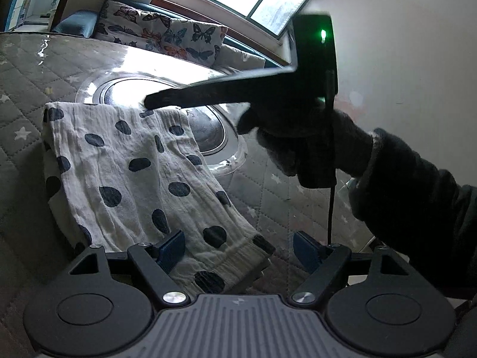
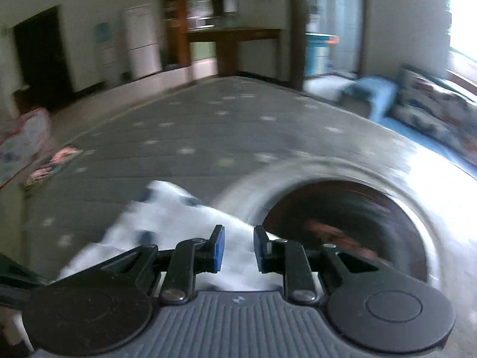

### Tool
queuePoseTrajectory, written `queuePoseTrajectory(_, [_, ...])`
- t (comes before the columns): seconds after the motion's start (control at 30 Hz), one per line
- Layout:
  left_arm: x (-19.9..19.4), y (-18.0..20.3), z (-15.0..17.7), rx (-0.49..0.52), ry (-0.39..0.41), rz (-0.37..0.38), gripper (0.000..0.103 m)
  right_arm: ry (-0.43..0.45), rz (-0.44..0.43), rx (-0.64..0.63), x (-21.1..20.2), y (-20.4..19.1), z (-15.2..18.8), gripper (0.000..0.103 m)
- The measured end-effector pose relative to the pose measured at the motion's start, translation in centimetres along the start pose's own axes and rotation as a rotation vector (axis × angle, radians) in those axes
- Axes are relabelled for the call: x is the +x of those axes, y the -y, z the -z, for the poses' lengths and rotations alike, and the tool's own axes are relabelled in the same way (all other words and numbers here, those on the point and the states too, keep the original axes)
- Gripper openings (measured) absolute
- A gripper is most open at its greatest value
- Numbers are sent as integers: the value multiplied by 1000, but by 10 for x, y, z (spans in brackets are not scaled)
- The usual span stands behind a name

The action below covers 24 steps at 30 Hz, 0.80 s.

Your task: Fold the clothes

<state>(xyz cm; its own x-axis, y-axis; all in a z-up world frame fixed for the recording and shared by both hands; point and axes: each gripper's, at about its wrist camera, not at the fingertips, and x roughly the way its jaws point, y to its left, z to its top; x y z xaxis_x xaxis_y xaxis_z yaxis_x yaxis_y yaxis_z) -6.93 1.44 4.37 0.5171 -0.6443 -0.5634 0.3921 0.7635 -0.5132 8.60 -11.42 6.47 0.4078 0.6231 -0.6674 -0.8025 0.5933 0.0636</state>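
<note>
Hovering left hand-held gripper (image 1: 238, 249): your fingers stand wide, holding nothing; hem just below
Right hand-held gripper (image 2: 238, 252): narrow gap, nothing pinched; at the far end
Spotted garment (image 1: 134, 179): lies on the quilted table (image 1: 18, 89); long axis runs away from your left

1. The whole right wrist view is smeared by motion; the spotted cloth (image 2: 167, 223) at lower centre shows only as a white blur.
2. The glass turntable (image 2: 342, 203) at lower right is streaked, and its reflection is unreadable.
3. In the left wrist view, the right gripper (image 1: 149, 103) at centre is a dark silhouette; its jaws cannot be told apart.
4. The cloth's (image 1: 134, 179) near hem passes behind the left gripper (image 1: 238, 250) at the bottom.
</note>
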Motion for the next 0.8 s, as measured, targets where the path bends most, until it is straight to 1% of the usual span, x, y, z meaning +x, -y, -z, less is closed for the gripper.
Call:
queuePoseTrajectory(0.07, [0,-1,1,-8,2,0,82,-24,-53,-41,13,-16,-9,20])
queuePoseTrajectory(0.13, [-1,-2,2,-16,4,0,82,-53,-68,-99,26,-32,-14,20])
queuePoseTrajectory(0.23, [-1,-2,2,-21,7,5,82,-88,-73,-140,48,-44,-19,20])
queuePoseTrajectory(0.4, [0,-4,3,-24,8,10,83,-96,-55,-175,70,-53,-26,20])
queuePoseTrajectory(0.47, [0,-4,3,-25,9,13,83,-102,-35,-198,76,-55,-28,20])
queuePoseTrajectory(0.53, [1,-5,3,-27,9,15,83,-102,-18,-203,80,-54,-29,20])
queuePoseTrajectory(0.6, [-3,-5,3,-28,20,11,83,-97,1,-201,84,-50,-31,25])
queuePoseTrajectory(0.63, [-6,-5,3,-29,26,9,83,-94,6,-190,84,-47,-32,28])
queuePoseTrajectory(0.73, [-12,-5,4,-31,43,2,83,-83,11,-149,80,-36,-36,28])
queuePoseTrajectory(0.8, [-17,-5,4,-32,55,-2,83,-82,25,-119,74,-25,-37,31])
